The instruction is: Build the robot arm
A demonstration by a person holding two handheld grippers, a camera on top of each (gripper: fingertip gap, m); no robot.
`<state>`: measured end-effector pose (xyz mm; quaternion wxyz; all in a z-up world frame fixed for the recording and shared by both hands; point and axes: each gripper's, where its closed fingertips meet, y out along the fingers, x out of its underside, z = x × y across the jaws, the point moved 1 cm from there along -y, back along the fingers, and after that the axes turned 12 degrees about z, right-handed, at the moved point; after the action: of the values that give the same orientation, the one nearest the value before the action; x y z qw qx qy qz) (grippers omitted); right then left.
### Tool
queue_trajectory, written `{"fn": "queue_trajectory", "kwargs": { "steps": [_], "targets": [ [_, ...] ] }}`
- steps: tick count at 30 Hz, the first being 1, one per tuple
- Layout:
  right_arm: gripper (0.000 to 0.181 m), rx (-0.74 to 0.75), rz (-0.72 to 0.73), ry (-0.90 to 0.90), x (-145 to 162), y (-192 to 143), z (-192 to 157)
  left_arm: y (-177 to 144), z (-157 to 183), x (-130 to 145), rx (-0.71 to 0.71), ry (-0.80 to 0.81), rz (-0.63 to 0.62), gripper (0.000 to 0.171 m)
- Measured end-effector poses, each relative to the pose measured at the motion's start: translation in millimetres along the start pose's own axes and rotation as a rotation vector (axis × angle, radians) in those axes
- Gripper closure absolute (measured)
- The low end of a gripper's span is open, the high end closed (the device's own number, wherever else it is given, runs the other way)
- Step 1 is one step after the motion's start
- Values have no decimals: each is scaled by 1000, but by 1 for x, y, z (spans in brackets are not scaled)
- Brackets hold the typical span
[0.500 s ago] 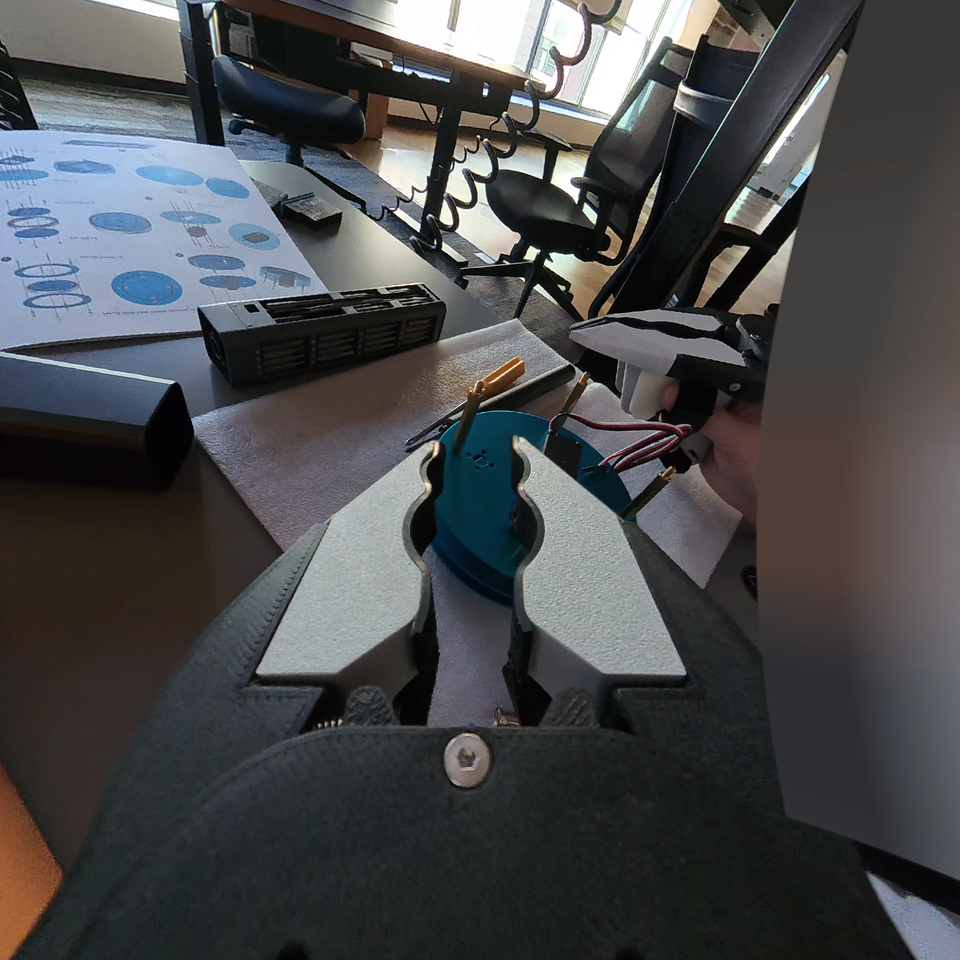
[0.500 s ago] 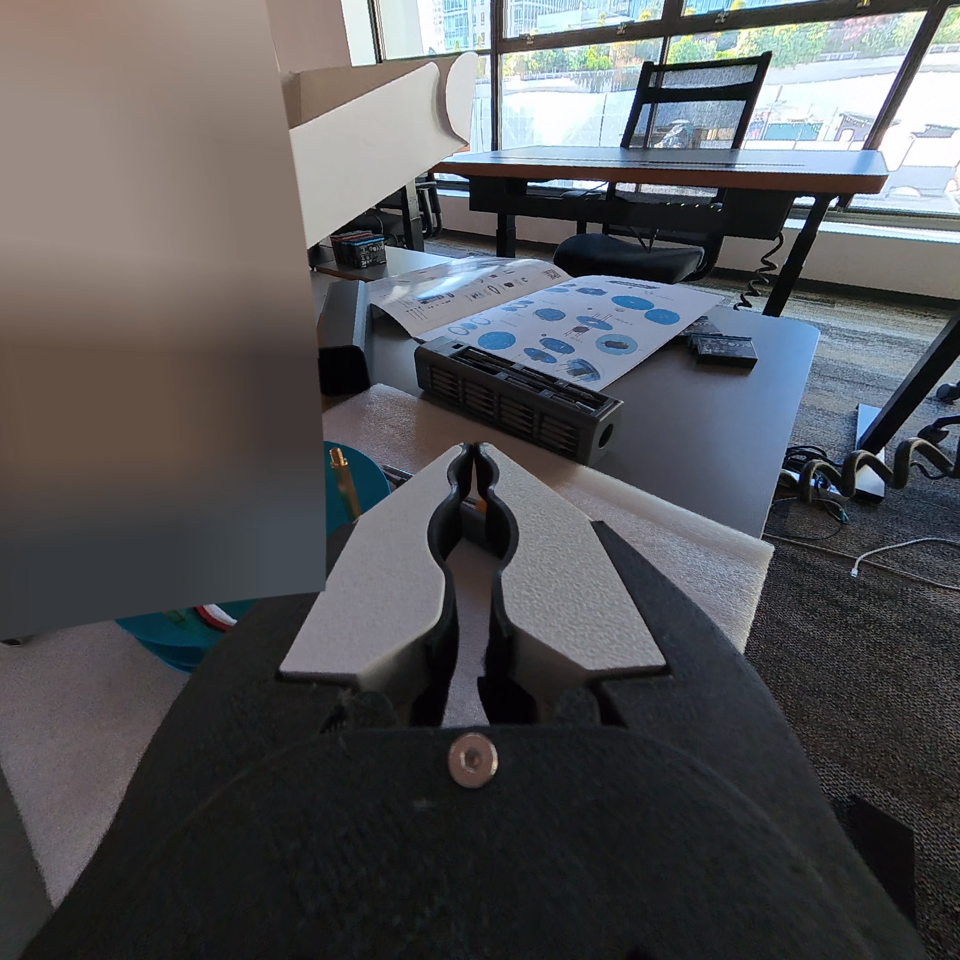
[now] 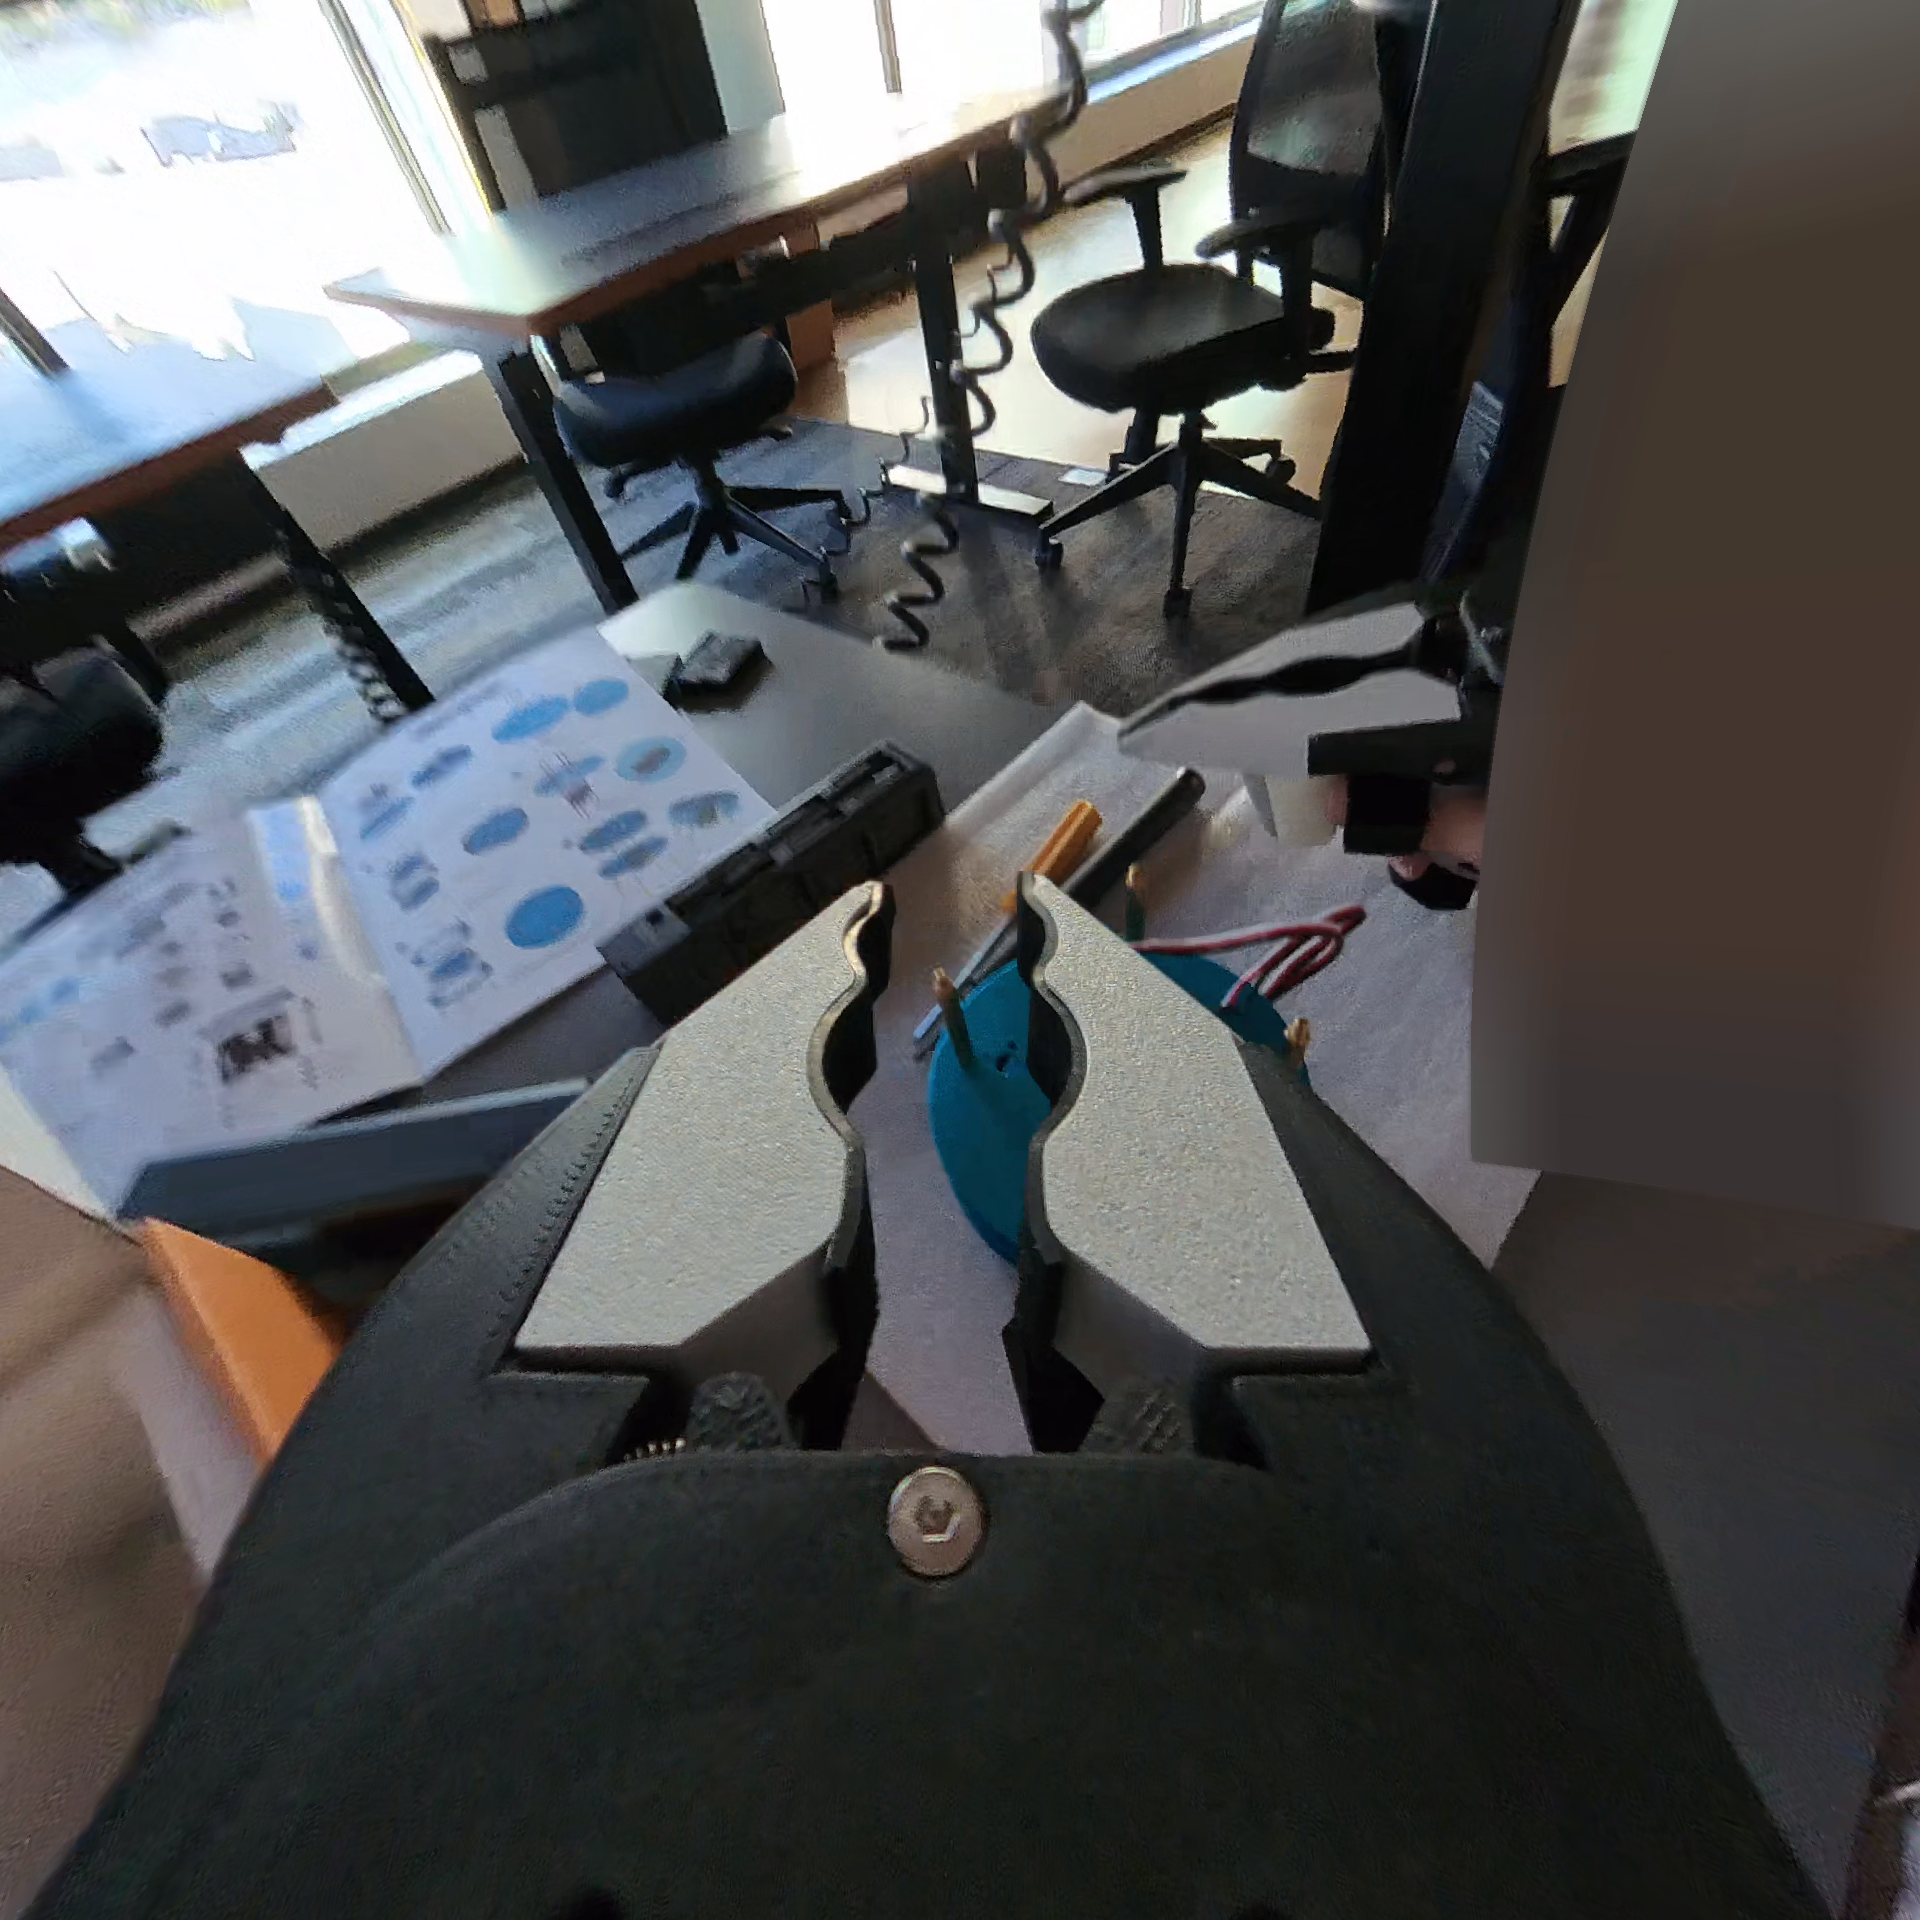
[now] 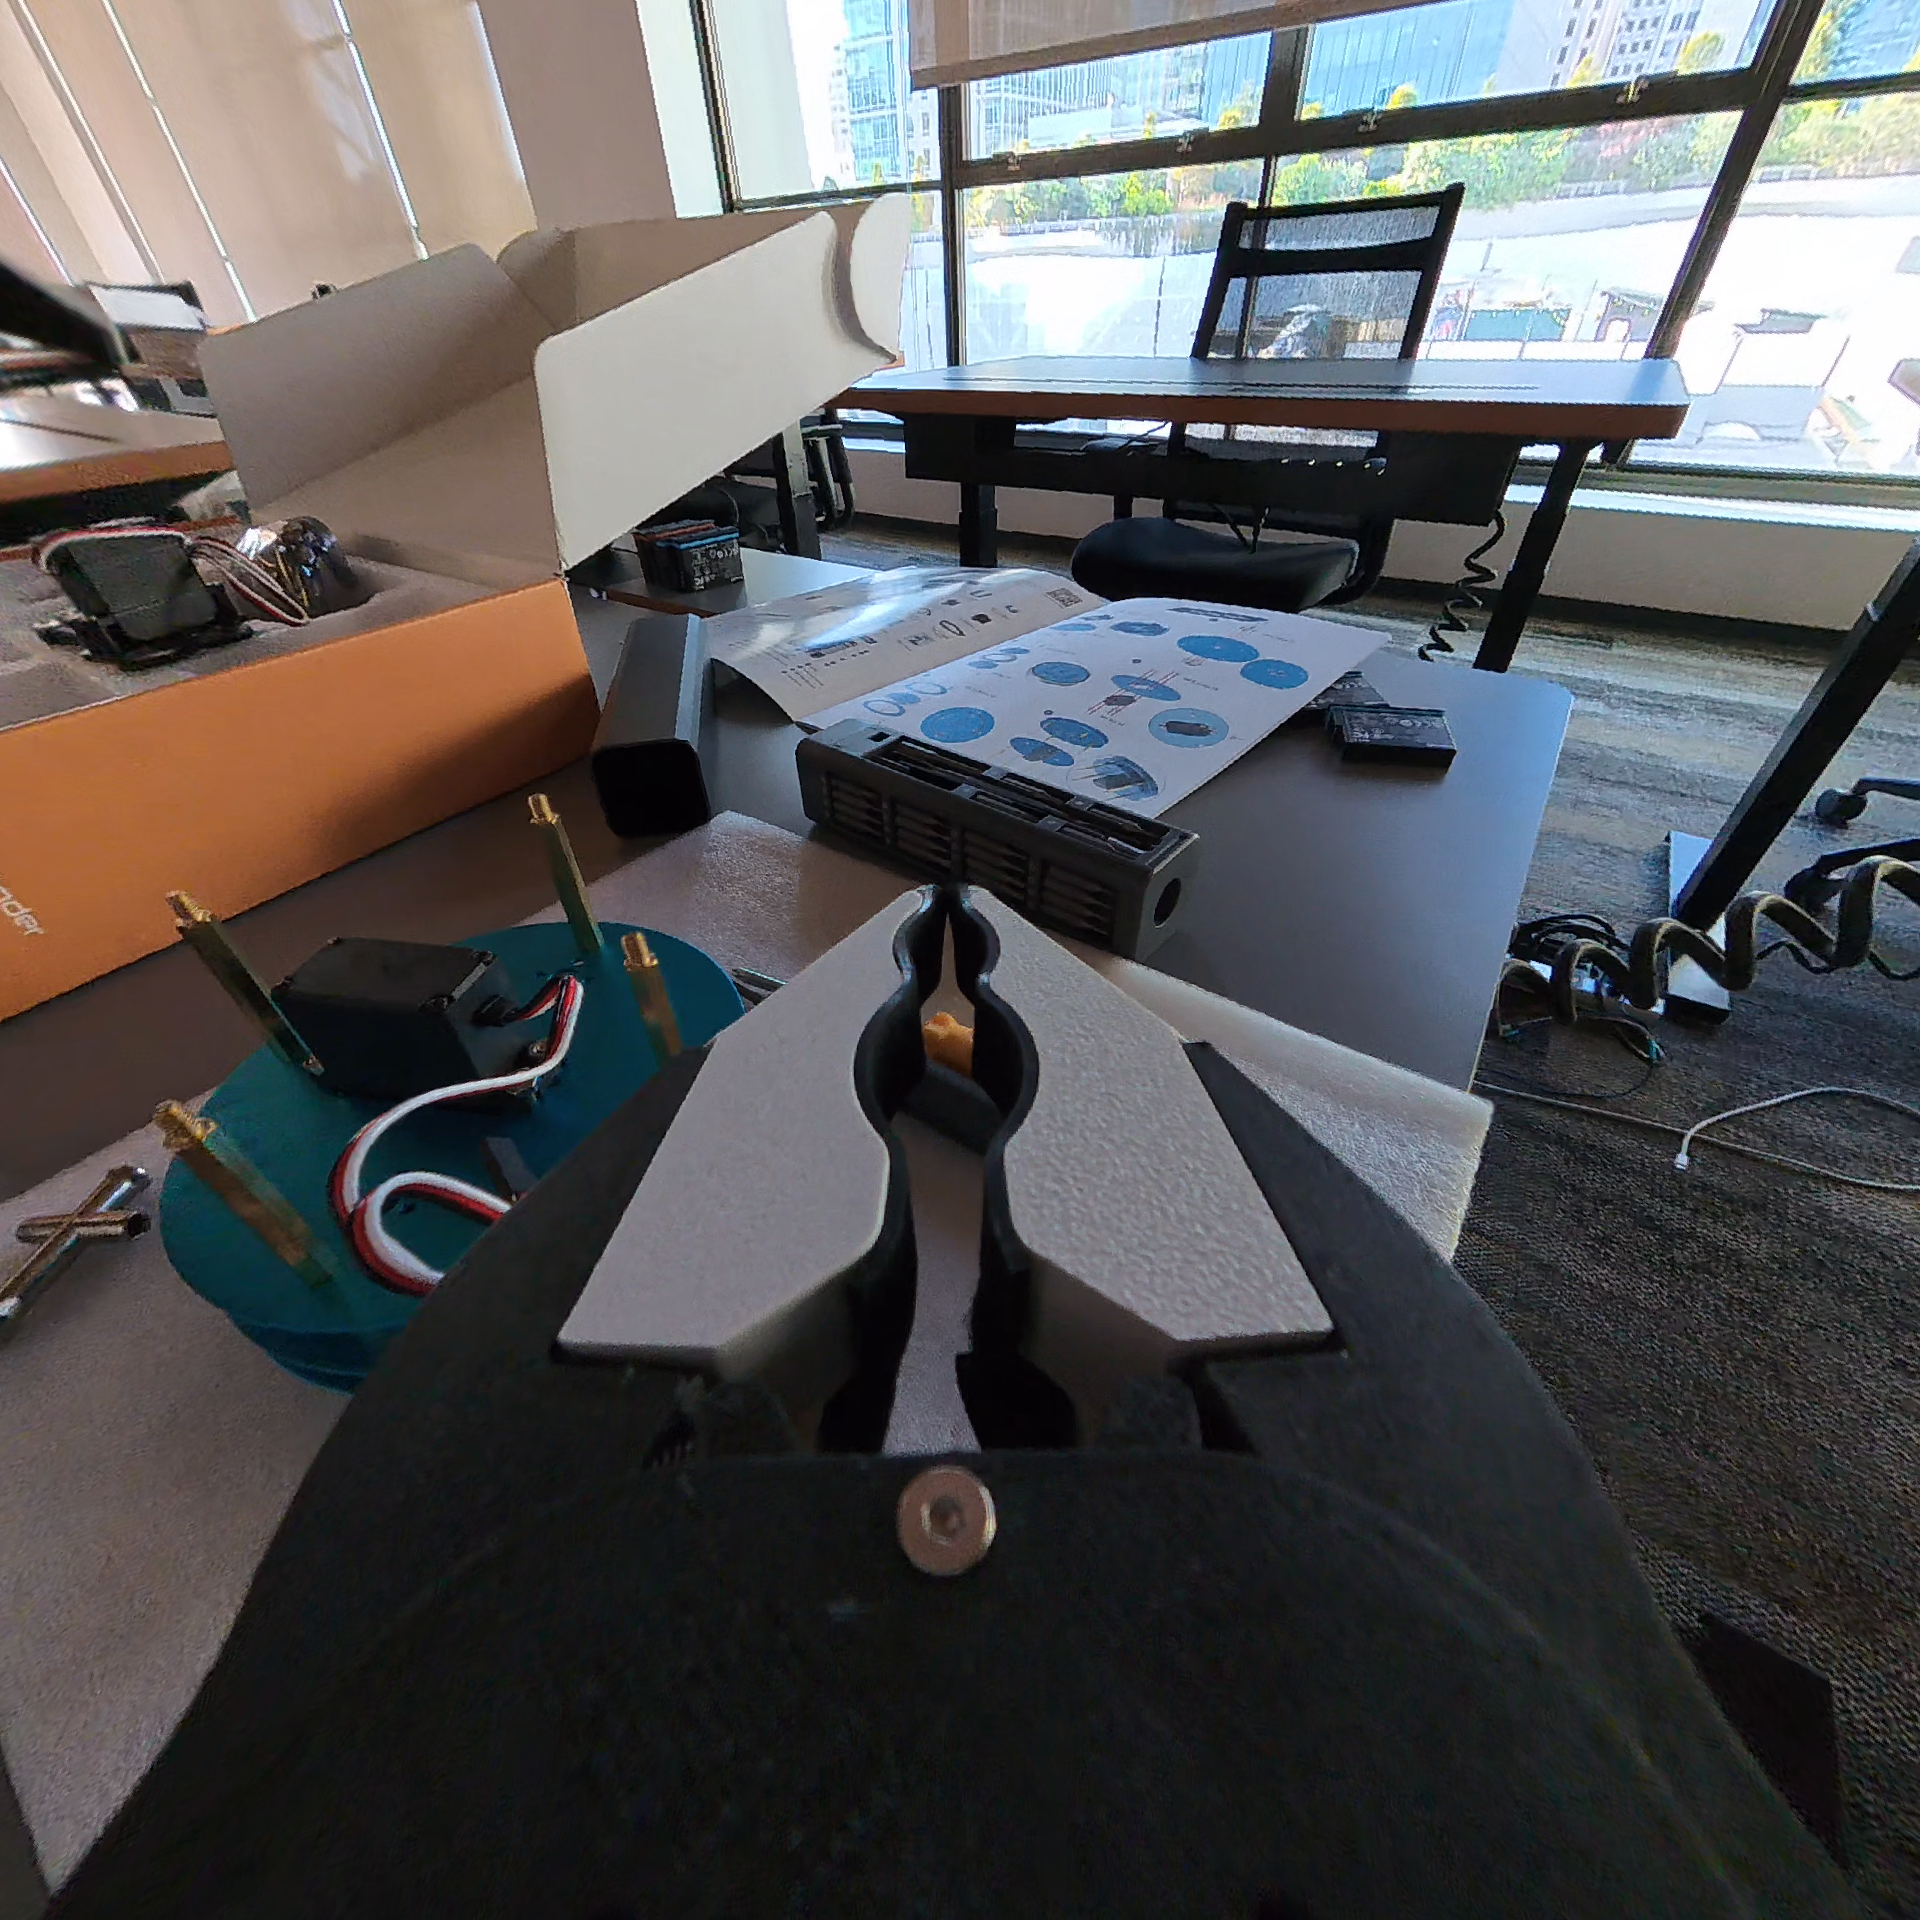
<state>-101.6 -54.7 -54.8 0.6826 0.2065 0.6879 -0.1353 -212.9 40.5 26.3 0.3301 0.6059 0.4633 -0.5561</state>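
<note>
A blue disc (image 4: 260,1153) lies on white foam (image 4: 1299,1091). It carries a black servo (image 4: 384,1008), several upright brass standoffs and a red, white and black wire (image 4: 416,1195). My left gripper (image 3: 954,902) is open and empty, just in front of the disc (image 3: 982,1101), whose left edge shows between the fingers. My right gripper (image 4: 943,906) is shut and holds nothing, to the right of the disc. It hovers over an orange-handled screwdriver (image 3: 1062,840) that shows through its gap (image 4: 948,1039). The right gripper also shows in the left wrist view (image 3: 1138,729).
An open orange box (image 4: 260,769) stands at the left. A black slotted case (image 4: 997,831), a black tube (image 4: 649,727), printed sheets (image 4: 1091,675) and a small black pack (image 4: 1392,732) lie farther back. A cross-shaped metal wrench (image 4: 62,1236) lies by the disc. The table edge (image 4: 1496,935) is to the right. The grippers' ends are close to 15 cm from one another. From the left gripper's tips to the cross-shaped metal wrench (image 4: 62,1236) is close to 20 cm.
My left gripper has opened wider, drawn back from the disc and swung left. My right gripper has pulled back, so the whole disc now shows in its view.
</note>
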Motion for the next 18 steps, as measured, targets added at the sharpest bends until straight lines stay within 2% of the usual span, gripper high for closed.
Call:
{"fn": "queue_trajectory", "kwargs": {
  "steps": [2, 4, 7, 9, 11, 13, 15, 18],
  "targets": [
    [180, 6, 0, 23, -2, 3, 4, 5, -12, -20, 56, 63, -31, 145],
    [174, -4, -8, 72, -6, 6, 6, 22, -33, -23, 115, 110, -135, 137],
    [162, -71, -49, 204, -13, 19, 3, 63, -79, -11, 157, 152, -296, 131],
    [150, -146, -108, 336, -19, 37, 8, 94, -107, 7, 186, 139, -395, 128],
    [146, -220, -119, 485, -31, 64, 26, 124, -128, 26, 207, 15, -469, 124],
    [140, -299, -159, 652, -36, 97, 49, 149, -136, 46, 251, -191, -513, 124],
    [137, -319, -253, 794, -25, 131, 76, 170, -143, 69, 283, -378, -581, 118],
    [135, -278, -368, 870, 9, 172, 108, 193, -154, 95, 283, -586, -612, 121]
  ]
}}
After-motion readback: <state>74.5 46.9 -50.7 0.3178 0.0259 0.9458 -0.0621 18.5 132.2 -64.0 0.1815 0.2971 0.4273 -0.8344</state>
